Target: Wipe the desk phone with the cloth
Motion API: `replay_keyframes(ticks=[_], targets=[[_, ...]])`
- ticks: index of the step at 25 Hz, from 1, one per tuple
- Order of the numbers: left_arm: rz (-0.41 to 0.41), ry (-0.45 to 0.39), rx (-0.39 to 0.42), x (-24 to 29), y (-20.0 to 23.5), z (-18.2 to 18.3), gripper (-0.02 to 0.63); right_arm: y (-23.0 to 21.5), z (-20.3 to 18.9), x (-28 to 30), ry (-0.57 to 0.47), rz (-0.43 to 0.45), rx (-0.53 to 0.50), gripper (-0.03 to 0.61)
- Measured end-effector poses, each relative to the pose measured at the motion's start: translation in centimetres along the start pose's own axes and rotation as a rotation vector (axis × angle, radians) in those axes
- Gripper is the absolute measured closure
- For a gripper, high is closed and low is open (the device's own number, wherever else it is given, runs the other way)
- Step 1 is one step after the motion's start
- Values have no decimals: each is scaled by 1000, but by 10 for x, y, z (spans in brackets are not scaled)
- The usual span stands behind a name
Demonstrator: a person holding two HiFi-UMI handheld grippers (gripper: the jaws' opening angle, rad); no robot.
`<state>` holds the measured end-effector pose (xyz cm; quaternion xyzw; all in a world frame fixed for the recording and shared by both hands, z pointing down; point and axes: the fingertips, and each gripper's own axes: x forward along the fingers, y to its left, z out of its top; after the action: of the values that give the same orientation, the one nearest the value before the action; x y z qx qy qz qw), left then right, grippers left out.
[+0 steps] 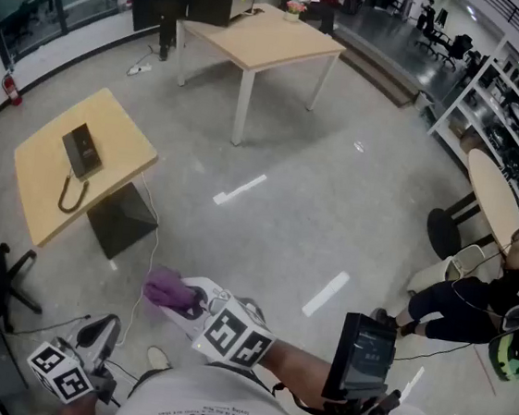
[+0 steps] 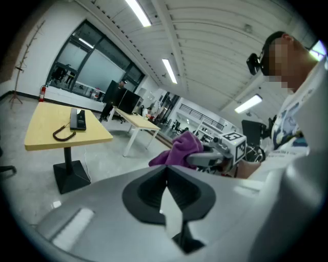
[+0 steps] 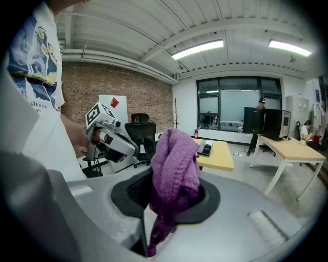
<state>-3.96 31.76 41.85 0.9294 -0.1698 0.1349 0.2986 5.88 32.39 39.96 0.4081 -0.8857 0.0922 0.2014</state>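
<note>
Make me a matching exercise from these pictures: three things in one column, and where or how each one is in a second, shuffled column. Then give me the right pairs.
Things
1. desk phone
2. purple cloth
3. left gripper

Place or state
A. shut, with nothing between its jaws
B. lying on the small wooden table
C. clamped in the right gripper

Pairs: 1-B, 2-C, 3-A
</note>
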Motion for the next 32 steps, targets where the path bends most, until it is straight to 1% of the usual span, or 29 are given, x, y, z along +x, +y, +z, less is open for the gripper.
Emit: replay_keyframes(ticks=[6, 10, 13, 16, 22, 26, 29, 32], targets=[[27, 4, -11, 7, -6, -5, 611, -3, -8, -7, -5, 38, 8, 474], [74, -12, -21, 8, -11, -11, 611, 2, -10, -13, -20, 90, -9, 472], [77, -9, -20, 13, -16, -15, 611, 6, -24, -21, -19, 94, 25, 472], [82, -17, -26, 16, -14, -13, 611, -2, -28, -21, -16, 88, 40, 472], [78, -24, -40, 25, 15, -9, 611, -23, -26, -4, -1, 76, 30, 472], [52, -47, -46, 32, 47, 13, 611, -41, -12, 16, 4, 34, 43, 472], [28, -62, -52, 38, 75, 29, 611, -57, -5, 42, 26, 19, 42, 472], [7, -52, -47, 38, 105, 43, 611, -69, 11, 75, 32, 2, 30, 474]])
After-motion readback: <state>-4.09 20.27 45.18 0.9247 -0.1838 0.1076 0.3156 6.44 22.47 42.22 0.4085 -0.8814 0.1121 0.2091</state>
